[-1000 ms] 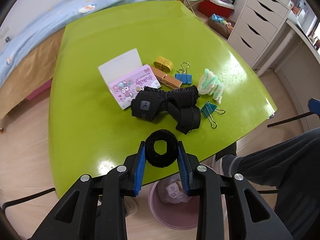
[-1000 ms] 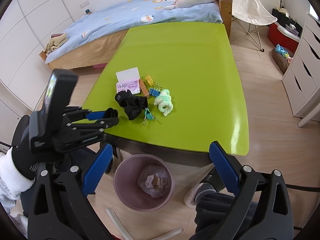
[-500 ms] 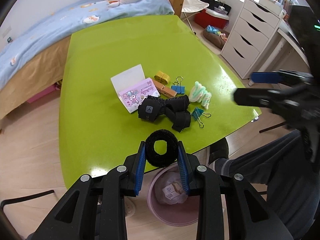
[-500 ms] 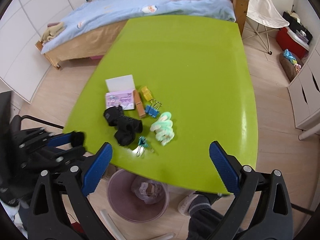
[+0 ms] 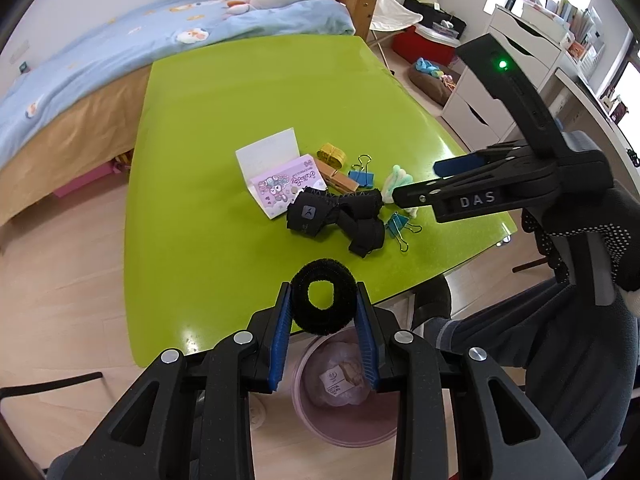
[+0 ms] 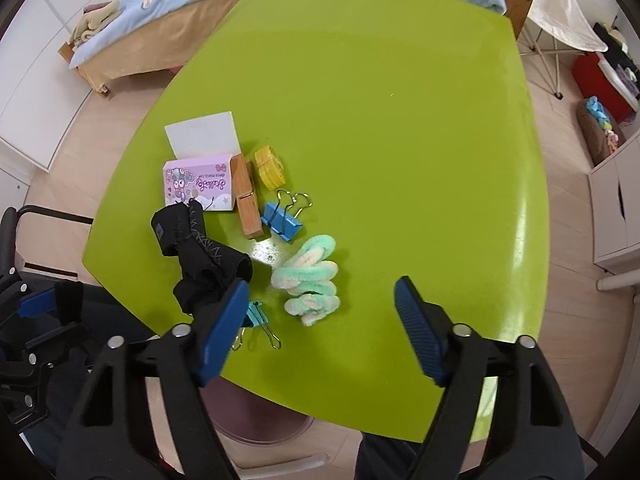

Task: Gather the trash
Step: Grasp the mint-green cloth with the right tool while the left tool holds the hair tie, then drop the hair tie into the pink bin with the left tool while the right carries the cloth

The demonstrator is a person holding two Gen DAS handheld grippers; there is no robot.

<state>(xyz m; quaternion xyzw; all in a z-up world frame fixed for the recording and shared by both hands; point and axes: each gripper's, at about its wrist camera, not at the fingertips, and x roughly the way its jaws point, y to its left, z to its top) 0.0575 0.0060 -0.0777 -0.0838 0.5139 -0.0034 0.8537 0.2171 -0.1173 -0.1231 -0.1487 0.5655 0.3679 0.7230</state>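
My left gripper (image 5: 323, 334) pinches the black hair donut (image 5: 323, 301) above the pink bin (image 5: 344, 420), frame bottom, for dropping; right gripper (image 6: 320, 322) closing, nothing between its jaws, over the mint chenille bundle (image 6: 310, 278).

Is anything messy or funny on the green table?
Yes. The pink card box lies with its white flap open, and the black strap is a twisted heap lying over the box's corner. Nothing looks spilled or broken.

Bright daylight, glare on the glossy green table (image 6: 400, 120), fisheye-warped dark corners.
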